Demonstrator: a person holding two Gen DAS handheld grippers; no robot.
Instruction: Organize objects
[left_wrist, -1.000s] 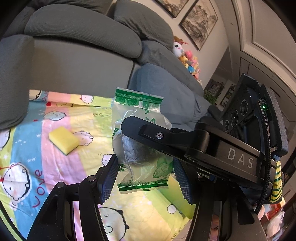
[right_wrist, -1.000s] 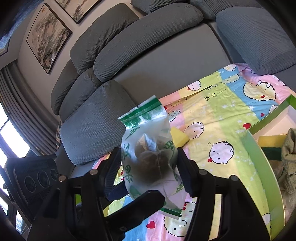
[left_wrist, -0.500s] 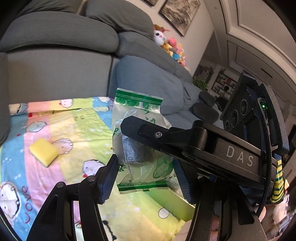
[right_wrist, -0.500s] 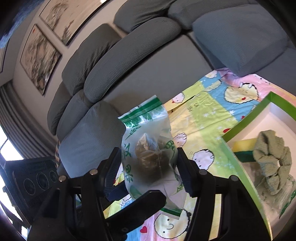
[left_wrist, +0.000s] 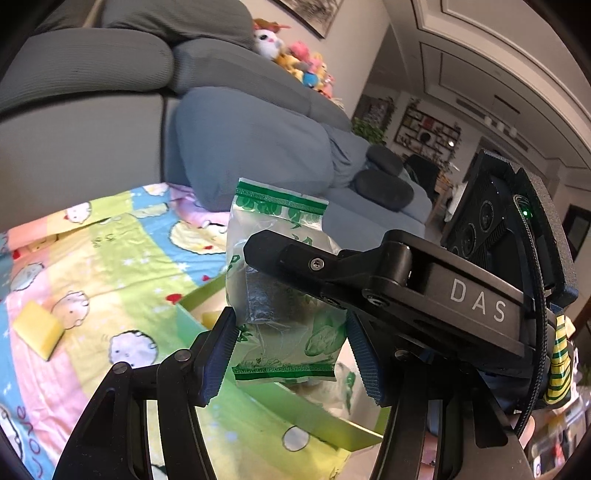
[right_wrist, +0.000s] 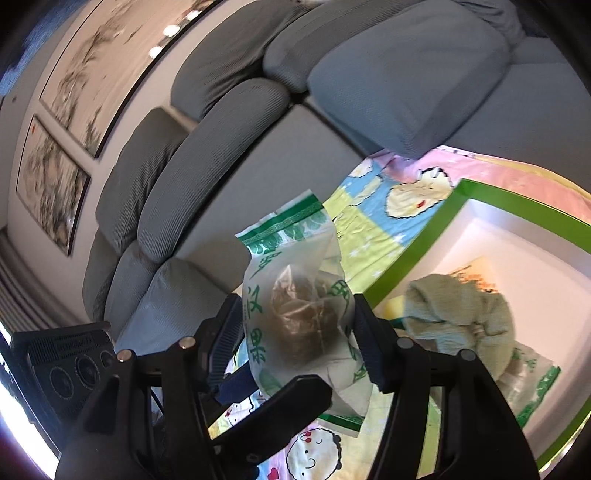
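Observation:
A clear plastic packet with green print (left_wrist: 284, 295) is held in the air by both grippers, one on each side. My left gripper (left_wrist: 291, 347) is shut on the packet's lower part. My right gripper (right_wrist: 295, 339) is shut on the same packet (right_wrist: 299, 295), which holds a dark brown lump. Below lies a green-rimmed white box (right_wrist: 458, 192), its rim also in the left wrist view (left_wrist: 199, 295). In it lie a pale green scrunchie (right_wrist: 461, 310) and another green-printed packet (right_wrist: 532, 384). A yellow sponge (left_wrist: 37, 328) lies on the cartoon blanket (left_wrist: 110, 266).
A grey sofa with cushions (right_wrist: 229, 122) stands behind the blanket, and a blue cushion (left_wrist: 251, 147) lies at its far end. Plush toys (left_wrist: 295, 62) sit on the sofa back. Framed pictures (right_wrist: 51, 177) hang on the wall.
Both grippers have carried the packet sideways over the blanket toward the green box. The box now fills more of the right wrist view, and the sponge has slid left in the left view.

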